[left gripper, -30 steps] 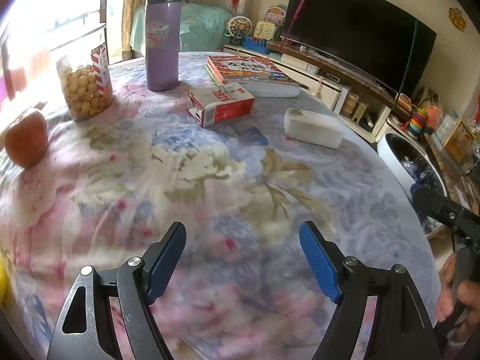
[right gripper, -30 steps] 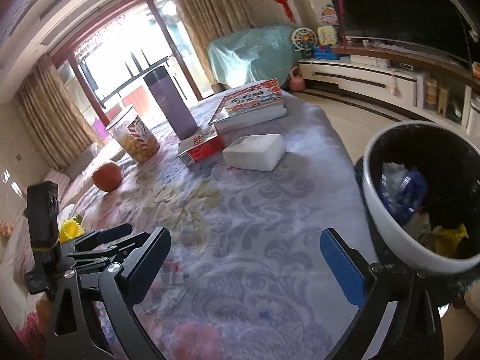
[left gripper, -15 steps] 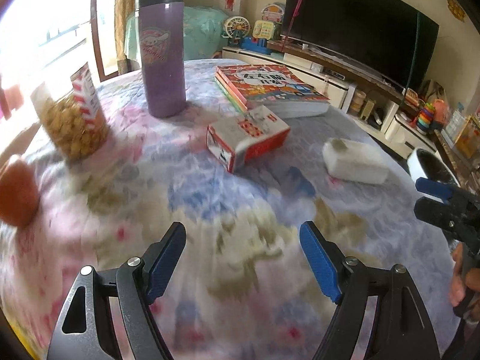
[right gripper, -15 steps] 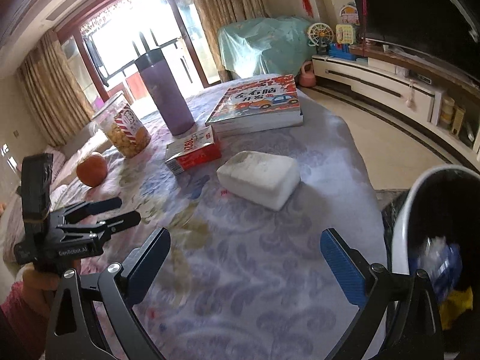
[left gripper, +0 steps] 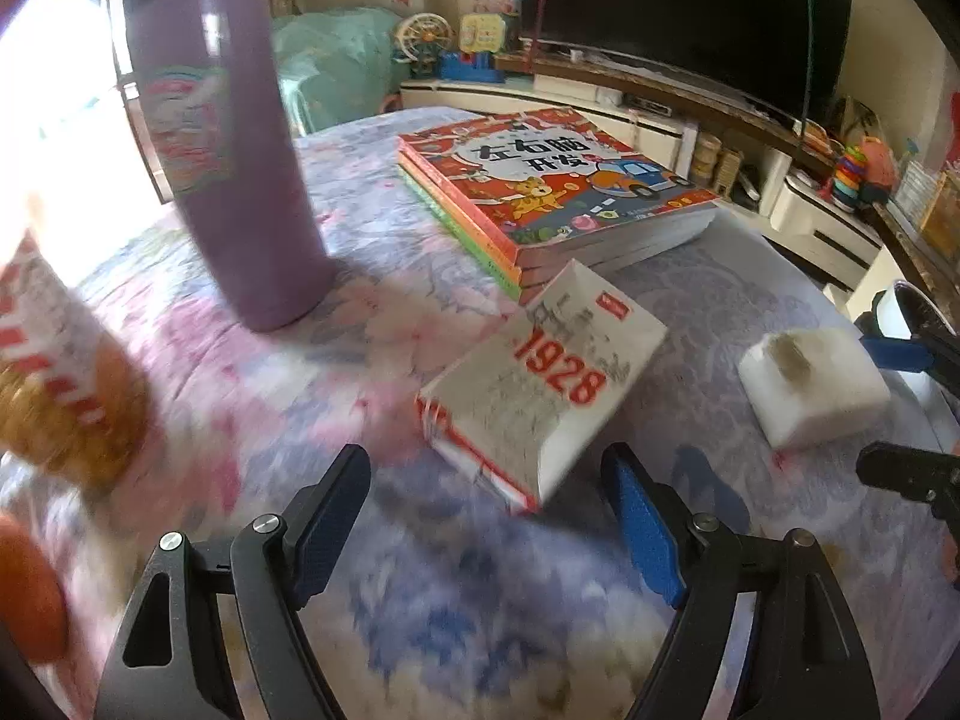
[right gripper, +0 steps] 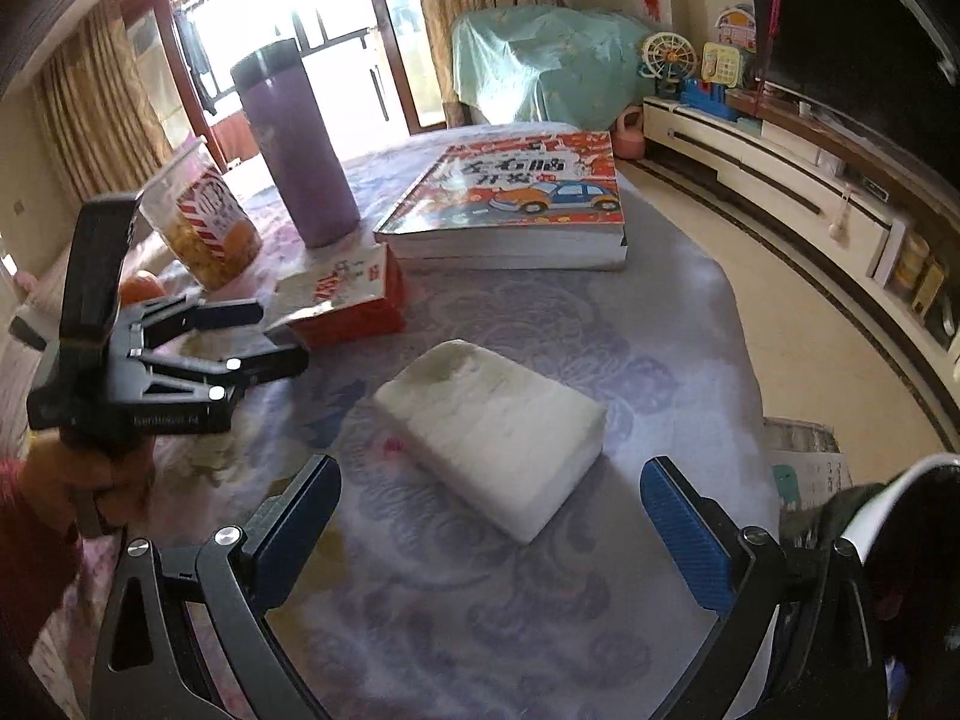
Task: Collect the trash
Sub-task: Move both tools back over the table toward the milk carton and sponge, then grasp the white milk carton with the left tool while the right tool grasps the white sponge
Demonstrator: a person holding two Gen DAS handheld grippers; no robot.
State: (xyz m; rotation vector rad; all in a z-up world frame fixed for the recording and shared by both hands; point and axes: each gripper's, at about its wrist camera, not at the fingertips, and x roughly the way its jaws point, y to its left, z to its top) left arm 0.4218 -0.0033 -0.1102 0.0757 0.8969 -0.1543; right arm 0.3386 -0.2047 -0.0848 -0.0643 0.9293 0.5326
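Note:
A red and white carton marked 1928 [left gripper: 540, 384] lies on the flowered tablecloth just ahead of my open, empty left gripper [left gripper: 486, 516]; it also shows in the right wrist view [right gripper: 348, 294]. A white tissue pack [right gripper: 492, 426] lies right in front of my open, empty right gripper [right gripper: 492, 522]; it shows in the left wrist view [left gripper: 810, 384] too. The white-rimmed black trash bin [right gripper: 894, 492] stands off the table's edge at the lower right. The left gripper [right gripper: 240, 330] appears beside the carton in the right wrist view.
A purple flask [left gripper: 228, 150], a snack jar [right gripper: 204, 228], an orange fruit [right gripper: 141, 288] and a stack of children's books [left gripper: 552, 186] stand on the table. A TV cabinet [right gripper: 780, 168] runs along the far wall.
Both grippers have moved forward over the table. The carton now sits close before the left gripper and the tissue pack close before the right one. The bin slid to the frame's edge.

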